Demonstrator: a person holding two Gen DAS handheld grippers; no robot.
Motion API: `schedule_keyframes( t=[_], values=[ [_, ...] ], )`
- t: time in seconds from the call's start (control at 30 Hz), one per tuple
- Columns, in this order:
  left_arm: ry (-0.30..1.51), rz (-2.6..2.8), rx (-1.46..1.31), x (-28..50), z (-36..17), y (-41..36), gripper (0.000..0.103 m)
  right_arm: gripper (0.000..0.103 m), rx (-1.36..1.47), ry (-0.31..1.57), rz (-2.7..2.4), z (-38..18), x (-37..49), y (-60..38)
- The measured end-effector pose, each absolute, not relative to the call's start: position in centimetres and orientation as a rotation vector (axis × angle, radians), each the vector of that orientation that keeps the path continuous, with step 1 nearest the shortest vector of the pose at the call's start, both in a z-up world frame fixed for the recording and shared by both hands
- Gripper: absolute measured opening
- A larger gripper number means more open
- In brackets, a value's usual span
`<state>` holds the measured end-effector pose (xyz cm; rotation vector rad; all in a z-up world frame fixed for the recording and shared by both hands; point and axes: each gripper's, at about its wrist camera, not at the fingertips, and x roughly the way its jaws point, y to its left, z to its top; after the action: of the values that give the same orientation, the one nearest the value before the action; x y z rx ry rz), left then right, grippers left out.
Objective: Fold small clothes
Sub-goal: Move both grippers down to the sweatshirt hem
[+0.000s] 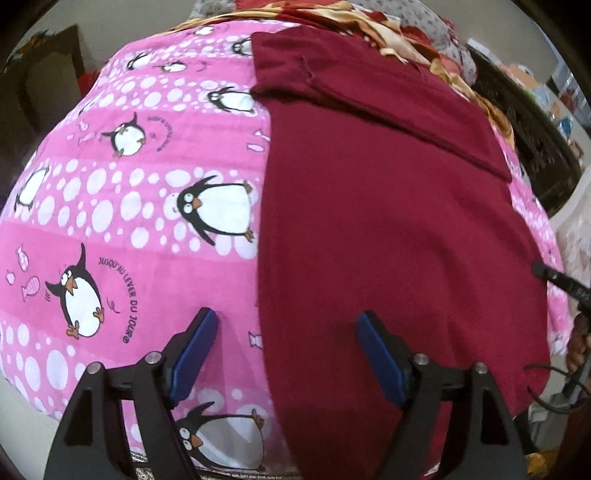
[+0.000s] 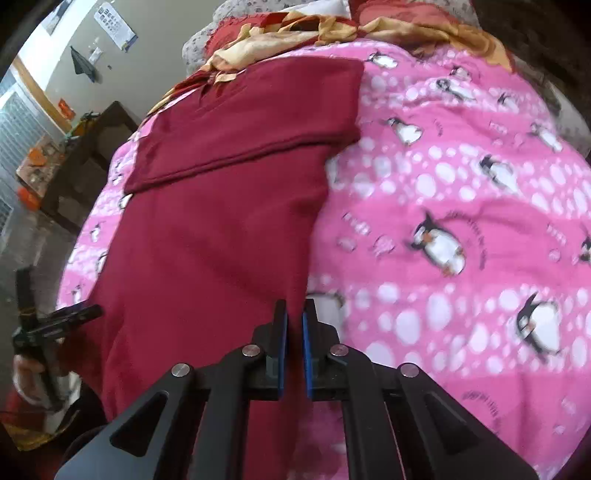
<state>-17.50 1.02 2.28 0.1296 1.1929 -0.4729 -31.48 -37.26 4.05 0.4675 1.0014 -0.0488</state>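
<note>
A dark red garment (image 1: pixel 388 229) lies flat on a pink penguin-print bedspread (image 1: pixel 129 206), its far end folded over into a flap (image 1: pixel 369 96). My left gripper (image 1: pixel 286 325) is open above the garment's near left edge, one finger over the bedspread, the other over the cloth. In the right wrist view the same garment (image 2: pixel 221 229) lies to the left. My right gripper (image 2: pixel 294 314) is nearly closed, its blue pads on either side of the garment's right edge, a narrow gap showing. The left gripper's tip shows at the left (image 2: pixel 77 314).
Crumpled red and yellow cloth (image 2: pixel 295 26) is heaped at the bed's far end. A dark wooden table (image 2: pixel 85 162) stands beside the bed, with cluttered shelves beyond. The right gripper's tip (image 1: pixel 554 277) shows at the garment's right edge in the left wrist view.
</note>
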Motion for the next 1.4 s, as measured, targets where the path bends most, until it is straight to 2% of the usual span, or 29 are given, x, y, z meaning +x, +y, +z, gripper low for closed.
schedule_keyframes(
  t=[0.03,0.07,0.13,0.2,0.33,0.57,0.87,1.4],
  values=[
    [1.201,-0.482,0.136,-17.8,2.2,0.9,0.087,0.031,0.470,0.994,-0.029,4.4,-32.1,-37.0],
    [1.208,-0.488,0.141,-17.9,2.1,0.8,0.088,0.042,0.477,0.999,0.002,4.8,-32.7,-36.7],
    [1.212,-0.501,0.164,-18.5,2.0,0.7,0.089,0.054,0.499,1.014,0.053,5.3,-34.5,-36.4],
    [1.214,-0.506,0.182,-18.9,1.9,0.6,0.089,0.054,0.530,1.025,0.093,5.3,-36.3,-36.2],
    [1.228,-0.518,0.182,-19.4,1.7,0.7,0.097,0.055,0.545,1.070,0.118,4.4,-39.4,-36.2],
    [1.215,-0.505,0.231,-20.4,1.3,0.1,0.102,0.056,0.603,1.082,0.156,1.7,-39.9,-35.0],
    [1.220,-0.502,0.242,-20.1,0.9,-1.3,0.103,0.065,0.660,1.084,0.153,0.8,-39.5,-34.8],
    [1.224,-0.508,0.266,-20.7,0.8,-1.6,0.103,0.066,0.654,1.089,0.154,0.3,-39.0,-34.8]
  ],
)
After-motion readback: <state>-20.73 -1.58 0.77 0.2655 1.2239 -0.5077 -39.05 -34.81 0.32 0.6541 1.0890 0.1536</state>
